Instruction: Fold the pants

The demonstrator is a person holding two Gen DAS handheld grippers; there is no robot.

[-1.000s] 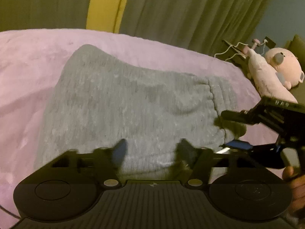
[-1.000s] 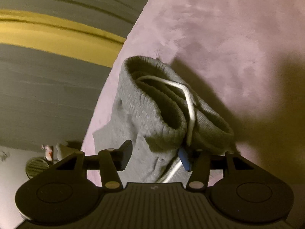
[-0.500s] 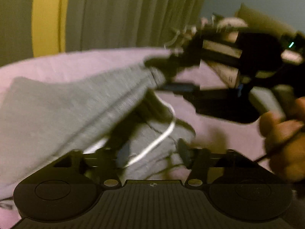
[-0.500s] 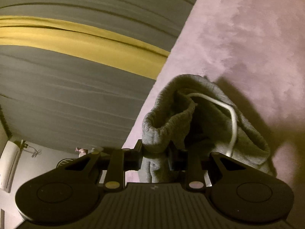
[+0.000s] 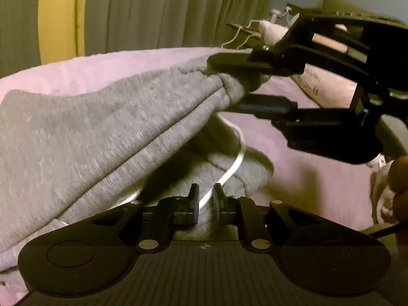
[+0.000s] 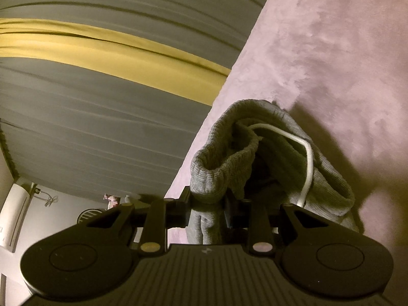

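On the pink bedspread [image 5: 293,137], our right gripper [image 6: 207,205] pinches the ribbed waistband of the grey sweatpants [image 5: 102,132] and holds it raised ahead of our left gripper [image 5: 205,199]. The left fingers, spread wide half a second ago, have now narrowed onto the lower waistband layer, the white drawstring [image 5: 229,170] running between them. Green-and-yellow curtains [image 5: 153,10] hang beyond the bed

Both views are dimly lit with a yellowish cast. Dark corners and curved edges are produced by the fisheye. Slight blur is seen at right.
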